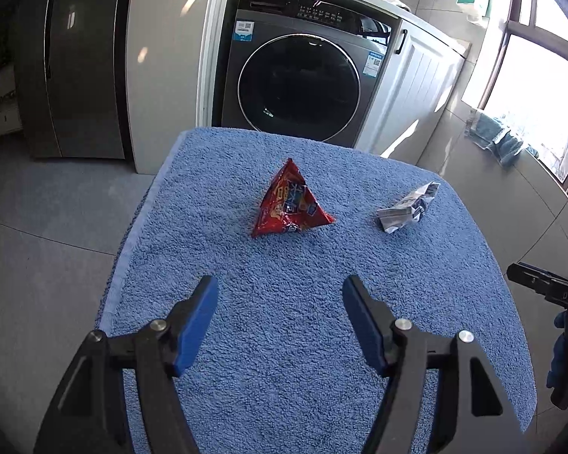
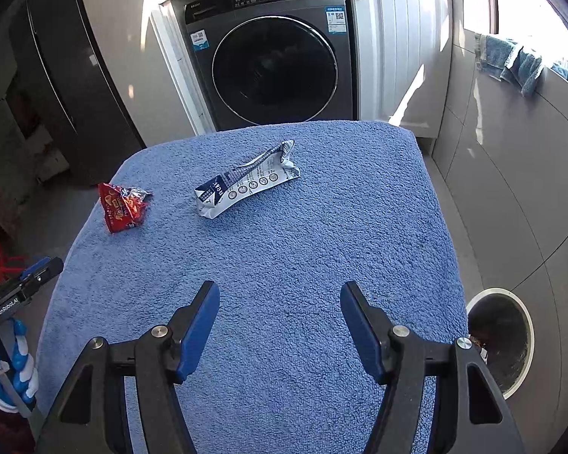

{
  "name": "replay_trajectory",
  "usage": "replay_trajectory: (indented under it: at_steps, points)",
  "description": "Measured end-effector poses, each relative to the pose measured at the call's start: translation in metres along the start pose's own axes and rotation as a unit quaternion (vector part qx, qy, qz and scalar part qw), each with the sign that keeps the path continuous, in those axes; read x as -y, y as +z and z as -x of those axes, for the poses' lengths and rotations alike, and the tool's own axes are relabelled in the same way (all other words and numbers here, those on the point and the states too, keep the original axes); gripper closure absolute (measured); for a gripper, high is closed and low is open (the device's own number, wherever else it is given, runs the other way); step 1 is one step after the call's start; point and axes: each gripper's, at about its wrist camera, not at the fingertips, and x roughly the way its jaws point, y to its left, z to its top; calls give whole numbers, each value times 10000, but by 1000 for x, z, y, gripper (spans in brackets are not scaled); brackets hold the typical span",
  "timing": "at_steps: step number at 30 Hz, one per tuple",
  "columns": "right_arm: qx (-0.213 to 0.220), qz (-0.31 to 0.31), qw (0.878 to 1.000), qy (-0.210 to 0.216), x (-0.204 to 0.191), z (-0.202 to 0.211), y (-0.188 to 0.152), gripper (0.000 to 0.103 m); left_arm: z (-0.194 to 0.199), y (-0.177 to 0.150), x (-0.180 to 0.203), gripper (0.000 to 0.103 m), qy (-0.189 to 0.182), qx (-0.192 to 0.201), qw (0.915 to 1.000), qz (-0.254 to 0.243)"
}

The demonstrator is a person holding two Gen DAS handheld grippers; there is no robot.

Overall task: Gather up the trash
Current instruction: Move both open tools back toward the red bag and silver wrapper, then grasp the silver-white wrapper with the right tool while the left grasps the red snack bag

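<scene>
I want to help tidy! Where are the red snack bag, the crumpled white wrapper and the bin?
Red triangular snack bag [image 1: 289,204], left wrist view, front face.
Crumpled white wrapper [image 2: 242,185], right wrist view, printed middle.
Round bin [image 2: 526,325], right wrist view, rim.

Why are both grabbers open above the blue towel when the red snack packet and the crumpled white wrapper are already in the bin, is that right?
Not quite: the red snack packet and crumpled white wrapper lie on the blue towel, as both wrist views show. Both grabbers are open.

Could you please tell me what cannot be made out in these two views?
- Trash bin, right wrist view: the right tongs and blue towel cover its near side; contents unclear.
- Red snack wrapper, crumpled white wrapper: print too small to read.
- Right tongs, left wrist view: cut off by the right edge.
</scene>
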Motion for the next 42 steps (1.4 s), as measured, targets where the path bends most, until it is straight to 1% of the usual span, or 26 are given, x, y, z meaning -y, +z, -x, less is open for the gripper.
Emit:
replay_trajectory:
  at_steps: [3, 6, 9, 12, 14, 18, 21, 22, 23, 24, 26, 27, 28, 29, 32, 33, 38, 40, 42]
  points:
    - [8, 49, 9999, 162, -9, -12, 13, 39, -9, 13, -5, 31, -166, 36, 9998, 118]
    - [19, 59, 9992, 394, -16, -25, 28, 38, -20, 31, -6, 29, -257, 86, 9995, 179]
    - [23, 43, 9982, 600, -22, -40, 43, 35, -39, 48, -3, 28, -232, 68, 9996, 136]
    - [-17, -85, 9971, 760, -22, -57, 58, 33, -63, 60, 2, 28, -164, -63, 9998, 111]
    - [-55, -283, 9958, 872, -18, -70, 69, 33, -80, 66, 4, 28, -40, -125, 9999, 47]
    - [-241, -918, 9890, 1134, -1, -100, 87, 32, -108, 74, 5, 28, 155, -267, 9995, -41]
    - [-371, -1297, 9829, 1254, 10, -121, 94, 32, -123, 75, 0, 28, 115, -389, 9992, 57]
    - [-415, -1388, 9804, 1336, 12, -128, 95, 34, -127, 75, -2, 28, 117, -435, 9989, 84]
    - [-459, -1448, 9786, 1391, 14, -134, 96, 41, -131, 73, -3, 29, 116, -484, 9987, 110]
    - [-508, -1487, 9776, 1401, 15, -139, 97, 44, -134, 72, -5, 29, 119, -525, 9985, 134]
    - [-567, -1536, 9761, 1429, 16, -146, 97, 56, -140, 70, -6, 29, 130, -584, 9981, 164]
    - [-573, -1555, 9752, 1467, 17, -148, 96, 58, -142, 69, -7, 33, 127, -608, 9979, 176]
    - [-569, -1571, 9745, 1500, 17, -150, 96, 65, -144, 68, -7, 41, 120, -635, 9977, 192]
    - [-555, -1574, 9736, 1559, 18, -151, 95, 75, -147, 67, -10, 43, 107, -675, 9974, 223]
    - [-451, -1534, 9709, 1782, 20, -148, 93, 81, -146, 65, -14, 54, 101, -647, 9974, 315]
    - [-419, -1488, 9708, 1835, 21, -145, 91, 82, -146, 64, -15, 61, 84, -651, 9973, 342]
    - [-220, -1398, 9668, 2128, 24, -123, 79, 88, -135, 57, -14, 73, -6, -618, 9974, 363]
    - [-162, -1319, 9671, 2170, 22, -112, 74, 89, -126, 54, -11, 85, -45, -583, 9978, 324]
    - [-106, -1234, 9676, 2200, 19, -100, 68, 90, -116, 52, -7, 85, -82, -533, 9981, 295]
